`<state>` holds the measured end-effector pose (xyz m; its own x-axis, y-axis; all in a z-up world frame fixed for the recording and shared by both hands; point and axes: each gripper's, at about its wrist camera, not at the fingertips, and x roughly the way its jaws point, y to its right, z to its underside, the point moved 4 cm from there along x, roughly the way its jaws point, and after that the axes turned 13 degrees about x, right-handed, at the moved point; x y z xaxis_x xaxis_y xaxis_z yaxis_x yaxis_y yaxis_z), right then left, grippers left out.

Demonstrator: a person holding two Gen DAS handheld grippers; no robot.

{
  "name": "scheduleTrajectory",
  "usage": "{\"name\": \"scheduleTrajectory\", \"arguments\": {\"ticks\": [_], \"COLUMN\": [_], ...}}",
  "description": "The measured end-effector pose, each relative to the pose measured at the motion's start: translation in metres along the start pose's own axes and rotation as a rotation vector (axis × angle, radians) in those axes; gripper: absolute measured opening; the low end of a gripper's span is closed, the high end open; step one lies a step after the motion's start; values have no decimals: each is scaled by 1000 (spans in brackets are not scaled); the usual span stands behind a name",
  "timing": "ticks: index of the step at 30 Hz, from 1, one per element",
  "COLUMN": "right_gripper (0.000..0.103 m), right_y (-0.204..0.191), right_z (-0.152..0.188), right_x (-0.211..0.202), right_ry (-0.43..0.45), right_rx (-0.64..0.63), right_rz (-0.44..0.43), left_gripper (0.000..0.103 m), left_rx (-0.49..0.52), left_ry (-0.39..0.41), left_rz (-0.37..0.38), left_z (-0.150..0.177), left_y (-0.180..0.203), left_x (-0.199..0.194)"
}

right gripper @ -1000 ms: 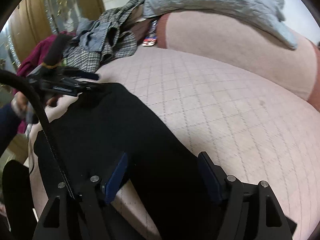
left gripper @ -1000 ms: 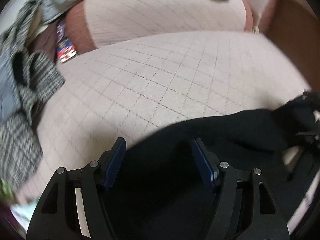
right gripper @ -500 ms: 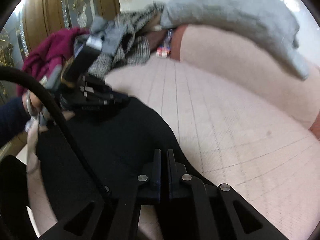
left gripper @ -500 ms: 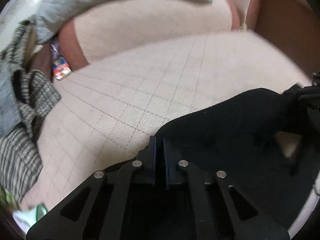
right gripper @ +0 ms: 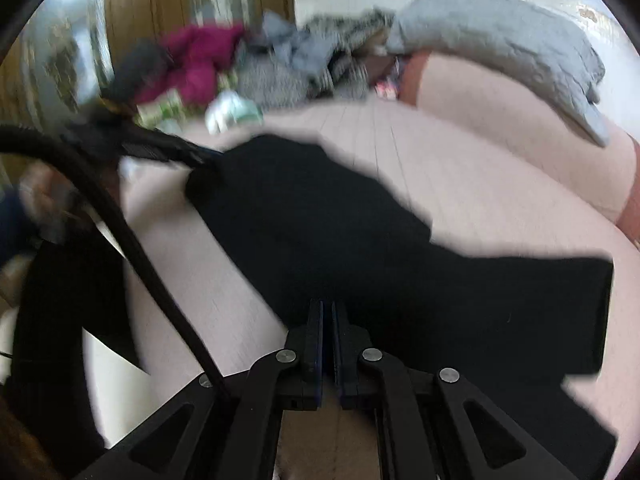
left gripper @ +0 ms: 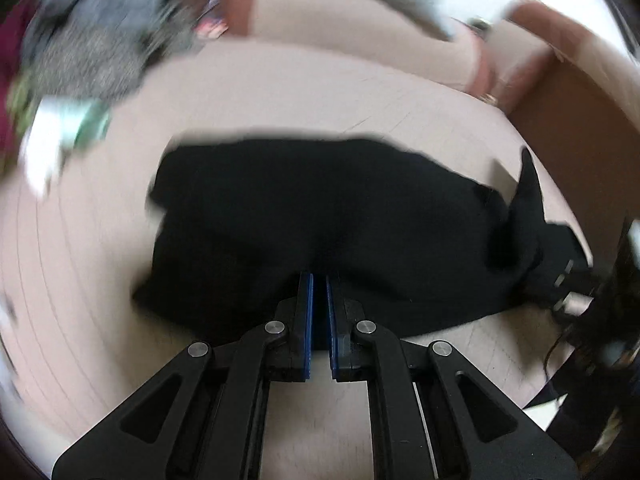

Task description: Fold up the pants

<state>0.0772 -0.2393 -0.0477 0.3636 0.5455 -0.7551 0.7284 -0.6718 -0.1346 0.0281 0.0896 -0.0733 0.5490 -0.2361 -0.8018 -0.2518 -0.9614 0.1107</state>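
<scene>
- The black pants (left gripper: 320, 216) are spread on the pink bed (left gripper: 320, 92), near its front edge.
- The left hand-held gripper (left gripper: 318, 280) is pinched tight on the near edge of the pants, with its blue pads (left gripper: 307, 320) almost together.
- The right hand-held gripper (right gripper: 327, 308) is also pinched on the pants (right gripper: 360, 248), with only a thin gap seen between its jaws.
- In the right wrist view, the left hand-held gripper (right gripper: 176, 154) is seen at the far left end of the pants, toward the left edge of the bed (right gripper: 500, 200).
- A pile of clothes (right gripper: 280, 60) and a gray blanket (right gripper: 500, 40) are seen along the back edge of the bed.
- Both views are blurry.
</scene>
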Motion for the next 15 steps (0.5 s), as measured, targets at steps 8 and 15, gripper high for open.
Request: {"name": "scheduleTrajectory", "arguments": {"ticks": [8, 15], "right_gripper": [30, 51], "right_y": [19, -7], "right_z": [0, -40], "right_x": [-31, -38], "right_ry": [70, 166], "right_rx": [177, 115], "right_rz": [-25, -73], "left_gripper": [58, 61], "left_rx": [-245, -452], "left_ry": [174, 68], "left_rz": [29, 40], "left_z": [-4, -13], "left_y": [-29, -52], "left_x": [-41, 4]}}
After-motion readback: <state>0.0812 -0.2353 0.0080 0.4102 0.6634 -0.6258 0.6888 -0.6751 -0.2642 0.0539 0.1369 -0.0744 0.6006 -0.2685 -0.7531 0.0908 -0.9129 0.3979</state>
